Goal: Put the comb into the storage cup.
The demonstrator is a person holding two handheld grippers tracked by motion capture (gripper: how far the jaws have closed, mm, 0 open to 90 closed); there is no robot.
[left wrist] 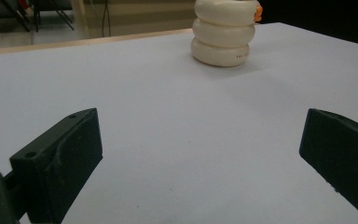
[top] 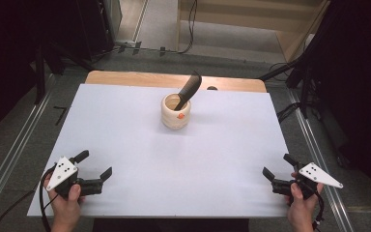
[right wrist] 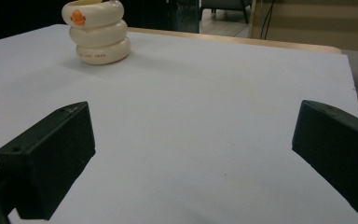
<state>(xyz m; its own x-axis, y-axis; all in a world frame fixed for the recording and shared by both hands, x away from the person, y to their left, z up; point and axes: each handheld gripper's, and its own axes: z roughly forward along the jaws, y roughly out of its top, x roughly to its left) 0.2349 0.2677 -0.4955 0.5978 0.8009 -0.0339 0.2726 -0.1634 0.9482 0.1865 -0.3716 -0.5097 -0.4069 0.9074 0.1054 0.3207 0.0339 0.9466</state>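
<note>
— What takes up the most room?

— The worktop point(top: 125, 125): a wooden top almost wholly covered by a white sheet, with a strip of bare wood along its far edge. Dark floor and metal rails run along both sides.

— And on it?

— A cream holder point(top: 176, 111) shaped like three stacked rings, standing upright toward the far middle of the sheet. It has a small orange mark point(top: 180, 115) on its near side. A black utensil handle point(top: 189, 88) rises out of it, leaning to the right and away.

— Where are the grippers?

— Both are at the near edge, well apart from the holder. The left gripper point(top: 95, 164) sits at the near left corner, held by the left hand point(top: 67, 203); its jaws are spread wide with nothing between them. The right gripper point(top: 276, 167) is at the near right corner in the right hand point(top: 302, 205), jaws likewise spread and empty.

— What do the gripper views add?

— In the left gripper view the holder point(left wrist: 223, 35) stands ahead, right of centre, beyond the parted jaws. In the right gripper view the holder point(right wrist: 100, 32) is ahead to the left, its orange mark point(right wrist: 78, 17) facing the camera.
</note>
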